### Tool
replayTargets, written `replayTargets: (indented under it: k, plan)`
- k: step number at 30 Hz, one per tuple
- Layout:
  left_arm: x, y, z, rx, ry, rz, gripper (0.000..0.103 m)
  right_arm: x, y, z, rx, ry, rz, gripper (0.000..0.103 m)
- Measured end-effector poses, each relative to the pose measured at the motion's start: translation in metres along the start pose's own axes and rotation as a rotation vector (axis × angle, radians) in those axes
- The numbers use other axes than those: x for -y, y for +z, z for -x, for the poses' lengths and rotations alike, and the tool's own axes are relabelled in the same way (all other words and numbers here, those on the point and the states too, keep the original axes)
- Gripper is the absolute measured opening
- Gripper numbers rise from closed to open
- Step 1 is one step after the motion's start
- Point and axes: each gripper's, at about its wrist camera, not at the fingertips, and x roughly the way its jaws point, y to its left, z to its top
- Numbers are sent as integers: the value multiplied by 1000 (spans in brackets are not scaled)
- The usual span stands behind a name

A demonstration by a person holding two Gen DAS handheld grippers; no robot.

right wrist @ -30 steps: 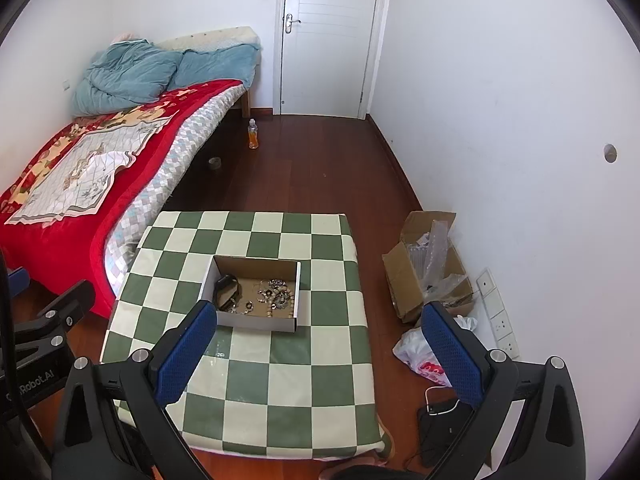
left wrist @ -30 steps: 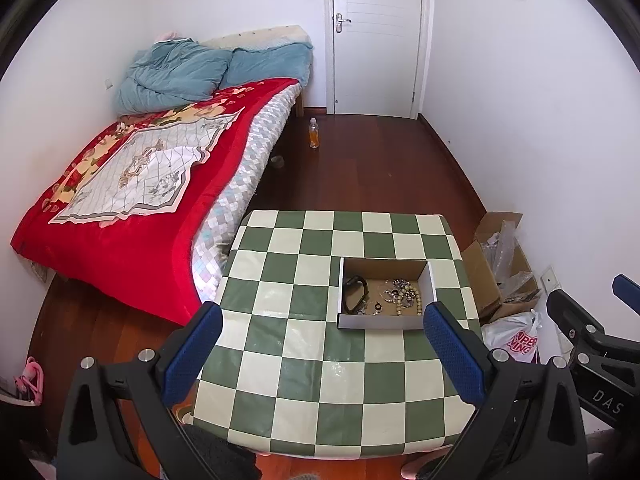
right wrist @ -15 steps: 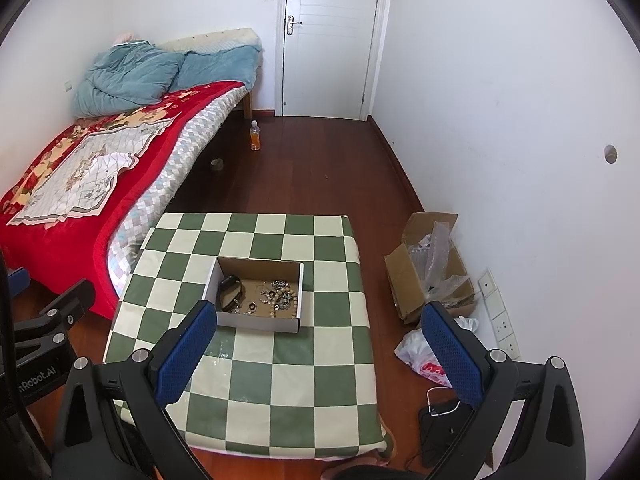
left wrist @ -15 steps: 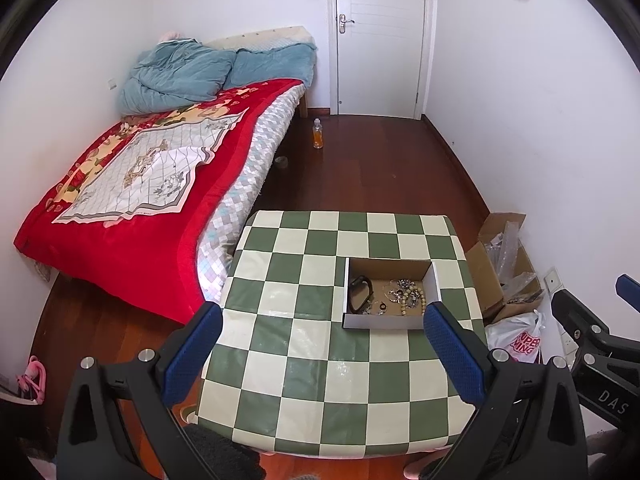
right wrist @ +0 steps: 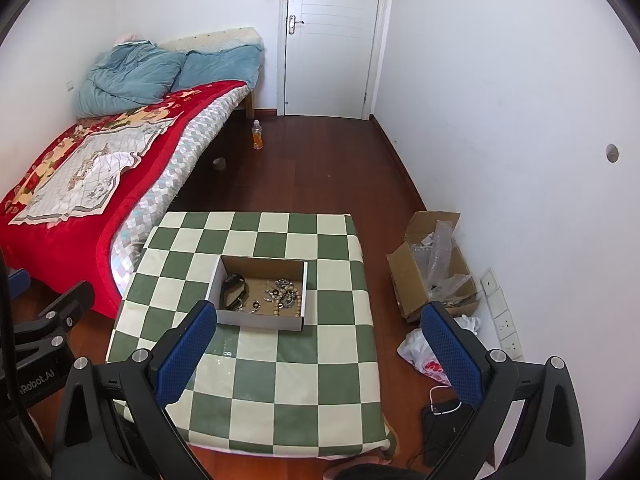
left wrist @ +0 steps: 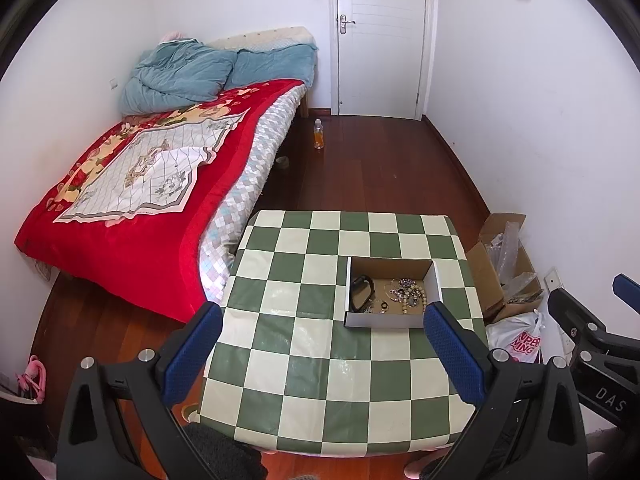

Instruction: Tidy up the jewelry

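A shallow cardboard box (left wrist: pixel 384 320) (right wrist: pixel 256 322) sits on the green-and-cream chequered table (left wrist: pixel 312 356) (right wrist: pixel 280 376). Inside it lie a dark bracelet (left wrist: pixel 361 291) (right wrist: pixel 233 291) at the left and a tangle of beaded jewelry (left wrist: pixel 406 294) (right wrist: pixel 284 295) at the right. My left gripper (left wrist: pixel 320 354) hangs high above the table's near side, open and empty, blue pads wide apart. My right gripper (right wrist: pixel 318 354) is likewise open and empty, high above the near right of the table. Each gripper shows at the other view's edge.
A bed with a red blanket (left wrist: pixel 132 196) (right wrist: pixel 68 176) stands left of the table. An open carton of bubble wrap (left wrist: pixel 504 268) (right wrist: pixel 434 264) and a plastic bag (left wrist: pixel 520 340) (right wrist: pixel 424 354) lie on the floor at the right wall. A bottle (left wrist: pixel 318 134) (right wrist: pixel 257 135) stands near the door.
Both views have shifted slightly, so the table and box sit a little further right in frame. Both grippers remain open and empty.
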Motion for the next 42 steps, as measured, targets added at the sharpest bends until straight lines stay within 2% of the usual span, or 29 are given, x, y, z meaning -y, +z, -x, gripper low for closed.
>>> replayTargets:
  k: [15,42]
  plan:
    - [2,3,7,28,9,-14,103,1,0,1,1,3,-18,103]
    - [2,3,10,26,-5,-15,103,5,0,4,4,3,-27,103]
